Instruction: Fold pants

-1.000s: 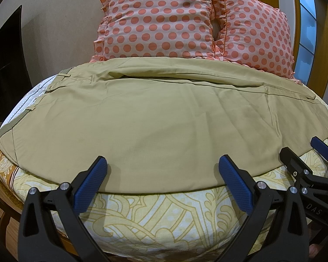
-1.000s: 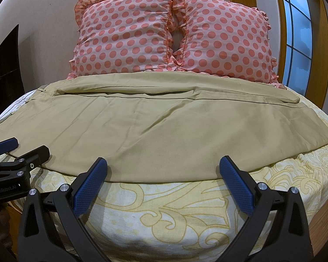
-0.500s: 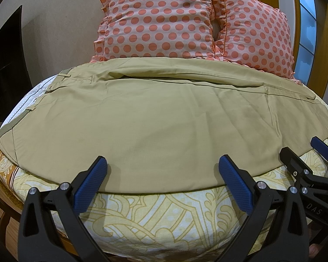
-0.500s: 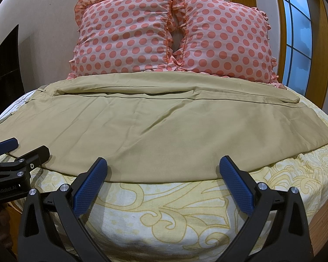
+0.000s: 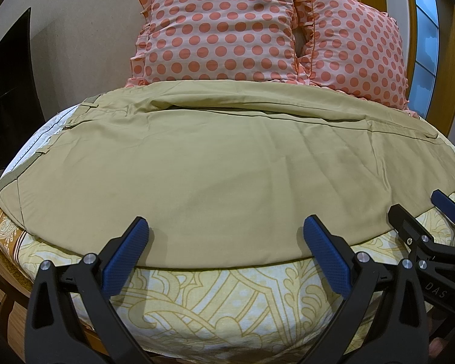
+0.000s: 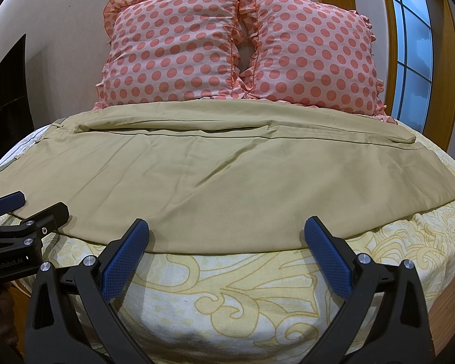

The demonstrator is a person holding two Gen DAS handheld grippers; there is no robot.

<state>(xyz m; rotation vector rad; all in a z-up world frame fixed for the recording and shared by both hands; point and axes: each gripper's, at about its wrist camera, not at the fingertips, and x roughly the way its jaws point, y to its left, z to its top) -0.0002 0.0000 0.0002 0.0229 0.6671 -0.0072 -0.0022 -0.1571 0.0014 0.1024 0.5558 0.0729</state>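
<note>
Khaki pants (image 5: 221,163) lie spread flat across the bed (image 5: 227,300), directly ahead of both tools, near hem just beyond the fingertips. Left tool (image 5: 226,251) and right tool (image 6: 226,251) hang side by side, each released with jaws wide and nothing between them. Two polka-dot pillows (image 6: 236,48) stand beyond the pants.

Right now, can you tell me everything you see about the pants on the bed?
The pants are tan, thin and smooth-looking, with soft wrinkles. They lie flat across the bed, with the legs laid one over the other and the waistband with belt loops at the left end, the leg ends at the right. Their far edge reaches the polka-dot pillows. The near edge lies along the yellow patterned sheet. Both grippers, left gripper and right gripper, are open by that edge, holding nothing.
</note>
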